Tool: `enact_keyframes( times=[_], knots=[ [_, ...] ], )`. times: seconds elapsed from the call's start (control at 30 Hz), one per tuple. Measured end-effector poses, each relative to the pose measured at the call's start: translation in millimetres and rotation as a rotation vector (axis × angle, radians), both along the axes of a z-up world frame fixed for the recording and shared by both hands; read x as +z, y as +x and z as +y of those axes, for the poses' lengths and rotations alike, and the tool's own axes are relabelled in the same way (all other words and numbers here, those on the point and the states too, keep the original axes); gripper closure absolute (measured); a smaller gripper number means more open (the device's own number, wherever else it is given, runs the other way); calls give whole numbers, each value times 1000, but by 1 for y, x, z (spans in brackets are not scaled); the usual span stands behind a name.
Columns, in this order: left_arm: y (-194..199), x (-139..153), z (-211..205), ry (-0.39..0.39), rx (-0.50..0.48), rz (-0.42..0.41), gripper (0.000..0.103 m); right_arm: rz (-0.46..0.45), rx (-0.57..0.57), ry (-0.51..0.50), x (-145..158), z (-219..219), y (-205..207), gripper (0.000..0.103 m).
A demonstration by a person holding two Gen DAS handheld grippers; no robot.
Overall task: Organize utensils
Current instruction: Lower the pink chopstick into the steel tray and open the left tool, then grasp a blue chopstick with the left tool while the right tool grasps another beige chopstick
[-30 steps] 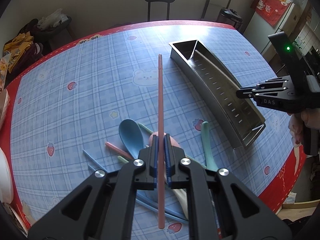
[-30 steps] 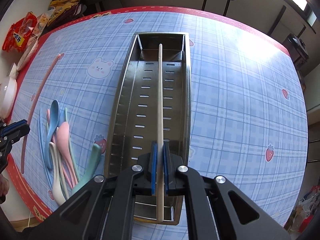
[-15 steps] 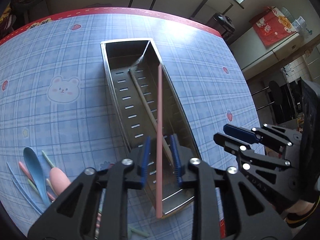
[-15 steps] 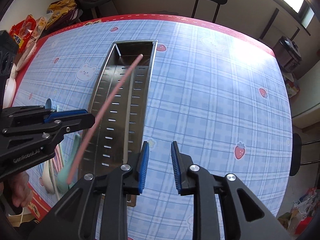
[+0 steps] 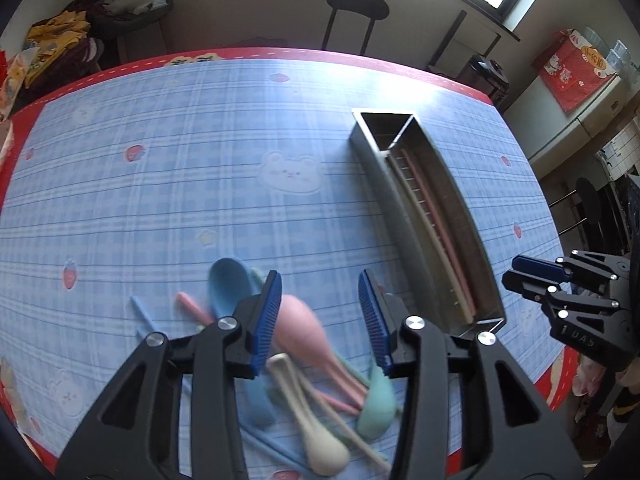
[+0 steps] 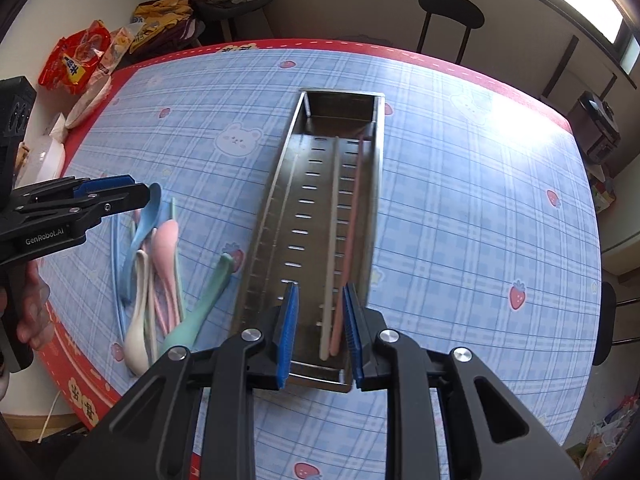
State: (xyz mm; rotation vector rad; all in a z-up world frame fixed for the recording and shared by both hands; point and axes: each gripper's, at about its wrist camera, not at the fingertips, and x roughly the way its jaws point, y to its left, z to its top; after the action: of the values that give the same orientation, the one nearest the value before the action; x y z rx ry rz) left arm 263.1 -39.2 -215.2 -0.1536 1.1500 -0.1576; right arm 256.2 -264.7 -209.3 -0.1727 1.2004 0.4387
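A long steel tray (image 6: 276, 204) (image 5: 400, 216) lies on the blue checked tablecloth. A cream chopstick (image 6: 331, 240) and a pink chopstick (image 6: 351, 236) (image 5: 440, 232) lie lengthwise inside it. A pile of pastel utensils lies left of the tray: a pink spoon (image 5: 304, 328) (image 6: 166, 240), a blue spoon (image 5: 228, 284), a cream spoon (image 5: 312, 424), a green spoon (image 6: 204, 304) and several chopsticks. My left gripper (image 5: 320, 316) is open and empty above the pile. My right gripper (image 6: 319, 332) is open and empty over the tray's near end.
The table's red border (image 6: 80, 384) marks the near edge. Snack bags (image 6: 76, 60) and a white dish (image 6: 86, 102) sit beyond the far left corner. A black stool (image 6: 450, 20) stands behind the table.
My right gripper let the cream chopstick go into the tray and opened. My left gripper dropped the pink chopstick into the tray, opened wide and swung back left over the pile.
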Motion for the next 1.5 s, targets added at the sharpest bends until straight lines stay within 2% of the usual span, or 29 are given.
enact_keyframes(
  times=[0.3,0.57,1.1,1.23,1.37,1.5],
  knots=[
    [-65,-13,69,122,4,29,56,15,62,48,-10,49,-36,81],
    [-105,-34,96,132,53,66,56,49,122,37,-26,76,-61,81],
    [-123,-56,115,97,121,101,56,120,223,44,-63,127,-83,81],
    [-123,-59,117,74,132,107,57,130,226,39,-69,134,-82,85],
    [-118,-60,107,38,126,98,56,136,238,34,-73,140,-82,89],
    [-106,-64,85,73,95,85,50,142,249,41,-76,141,-82,93]
  ],
)
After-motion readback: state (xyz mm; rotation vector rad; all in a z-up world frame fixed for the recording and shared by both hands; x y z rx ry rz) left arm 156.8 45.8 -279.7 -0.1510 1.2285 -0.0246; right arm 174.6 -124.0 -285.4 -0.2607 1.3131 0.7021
